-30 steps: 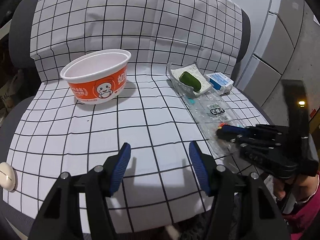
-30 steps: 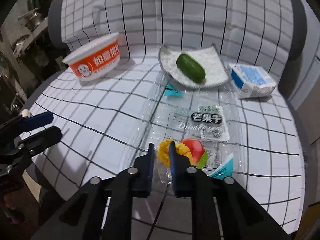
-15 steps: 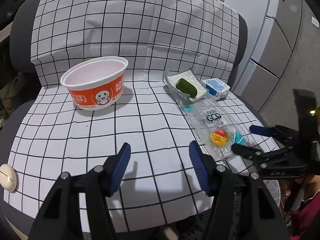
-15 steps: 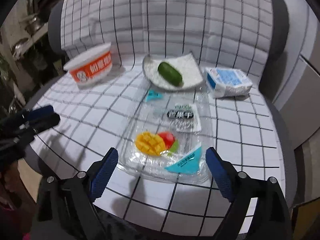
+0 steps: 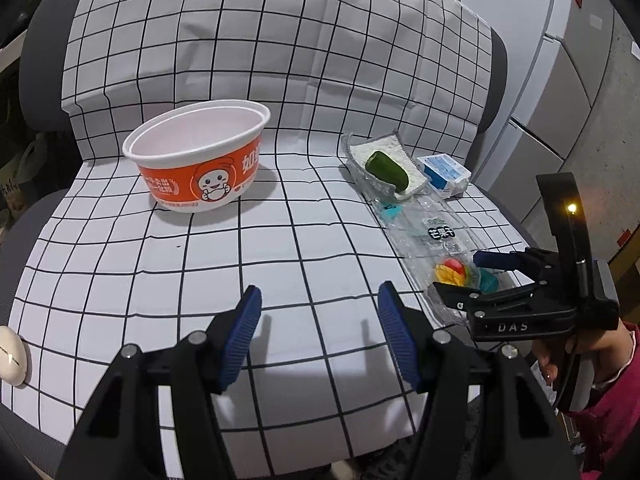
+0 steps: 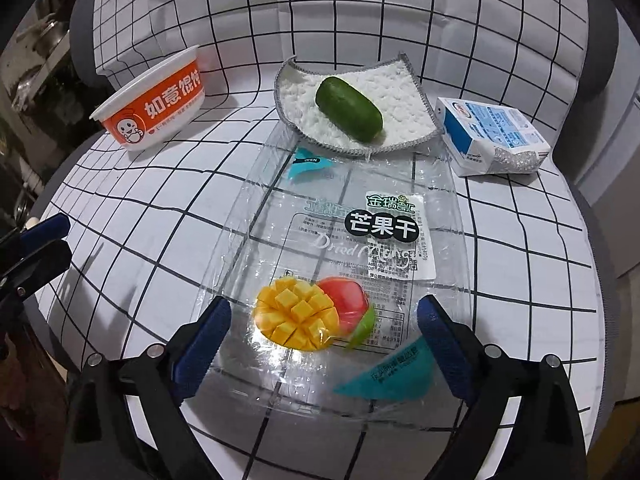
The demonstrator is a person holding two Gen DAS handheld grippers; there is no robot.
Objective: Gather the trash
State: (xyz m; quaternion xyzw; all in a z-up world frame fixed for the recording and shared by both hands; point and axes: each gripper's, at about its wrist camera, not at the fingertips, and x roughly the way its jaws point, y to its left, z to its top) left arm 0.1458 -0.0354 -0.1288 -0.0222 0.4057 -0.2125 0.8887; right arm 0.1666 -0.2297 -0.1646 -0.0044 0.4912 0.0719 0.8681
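— Where is the wrapper?

— The clear mango wrapper (image 6: 340,280) lies flat on the checked cloth (image 5: 200,260) that covers the chair seat (image 5: 28,232), toward the seat's right edge. Its near end sits between the fingers of my right claw (image 6: 324,324), and its far end touches the white cloth pad (image 6: 360,108).

— Is the right claw gripping it?

— No. Its jaws are opening and stand wide, one blue pad at each side of the wrapper's near end; I see neither pad pressing on it.

— And your left claw?

— My left claw (image 5: 320,320) hangs over bare cloth near the front edge of the seat, its jaws apart with nothing between them.

— What else is on the seat?

— An orange and white bowl (image 5: 200,160) stands upright toward the back left, and what I see of its inside is bare. A green cucumber piece (image 6: 348,108) lies on the white pad near the back edge. A small blue and white carton (image 6: 492,136) lies just beside that pad, at the back right corner.

— Anything of the person?

— A hand (image 5: 576,352) in a red sleeve (image 5: 600,420) holds the right claw.
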